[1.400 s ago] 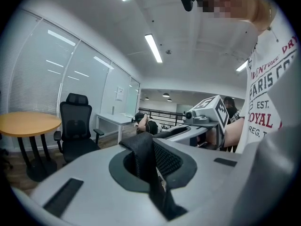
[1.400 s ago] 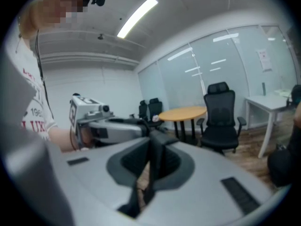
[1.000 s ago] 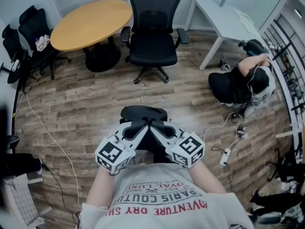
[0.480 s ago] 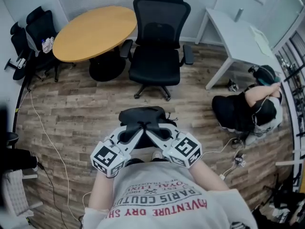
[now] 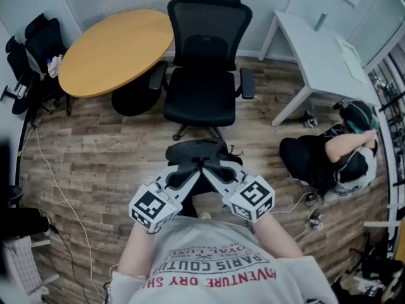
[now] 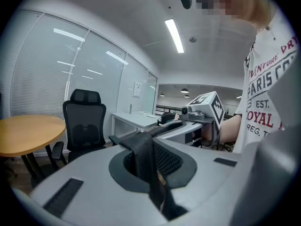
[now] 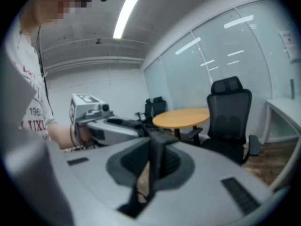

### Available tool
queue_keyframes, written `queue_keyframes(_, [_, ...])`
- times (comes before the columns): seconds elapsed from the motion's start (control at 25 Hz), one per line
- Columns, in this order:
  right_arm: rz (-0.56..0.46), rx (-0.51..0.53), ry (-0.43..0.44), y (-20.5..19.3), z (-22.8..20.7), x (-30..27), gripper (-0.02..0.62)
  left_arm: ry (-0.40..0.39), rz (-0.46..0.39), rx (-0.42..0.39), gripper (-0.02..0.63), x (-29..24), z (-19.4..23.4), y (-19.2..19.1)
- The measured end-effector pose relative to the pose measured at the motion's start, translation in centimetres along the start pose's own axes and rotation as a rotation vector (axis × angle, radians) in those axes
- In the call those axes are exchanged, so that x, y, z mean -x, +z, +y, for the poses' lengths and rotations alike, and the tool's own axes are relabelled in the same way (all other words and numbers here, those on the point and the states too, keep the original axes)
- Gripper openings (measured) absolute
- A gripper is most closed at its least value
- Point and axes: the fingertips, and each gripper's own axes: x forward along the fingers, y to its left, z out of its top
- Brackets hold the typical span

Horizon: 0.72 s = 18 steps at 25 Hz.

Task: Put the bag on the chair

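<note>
A black bag (image 5: 198,154) hangs over the wooden floor by its strap, held from both sides. My left gripper (image 5: 192,168) is shut on the black mesh strap (image 6: 143,154), and my right gripper (image 5: 210,168) is shut on the same strap (image 7: 155,166). The two grippers meet tip to tip in front of the person's chest. A black office chair (image 5: 202,97) stands just beyond the bag, seat facing me and bare. It also shows at the left in the left gripper view (image 6: 84,126) and at the right in the right gripper view (image 7: 230,121).
A round wooden table (image 5: 114,49) stands left of the chair, a white desk (image 5: 316,43) to its right. A person (image 5: 335,157) sits on the floor at the right amid cables (image 5: 310,214). Black chairs (image 5: 35,49) and a cord (image 5: 57,176) are at the left.
Both grippers have carried the bag forward toward the office chair, which now stands closer to the bag. The grip on the strap is unchanged.
</note>
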Motion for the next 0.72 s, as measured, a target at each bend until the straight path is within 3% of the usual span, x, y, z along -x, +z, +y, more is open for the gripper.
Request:
queue_keyframes(0.36, [0.002,-0.058,-0.11,3.9,-11.3,-7.5,0.046,-0.167,0.024,-0.013,0.04,-7.5,12.6,2.4])
queue_keyframes(0.56, [-0.092,-0.208,-0.139,7.0,-16.8,-10.6,0.046,-0.271,0.039,-0.073,0.04,-9.8,17.9,4.1])
queue_keyframes(0.72, [-0.11,-0.183,-0.194,9.2,-20.6,-13.2,0.046,-0.277,0.045,-0.12,0.04,-12.4,22.3,5.8])
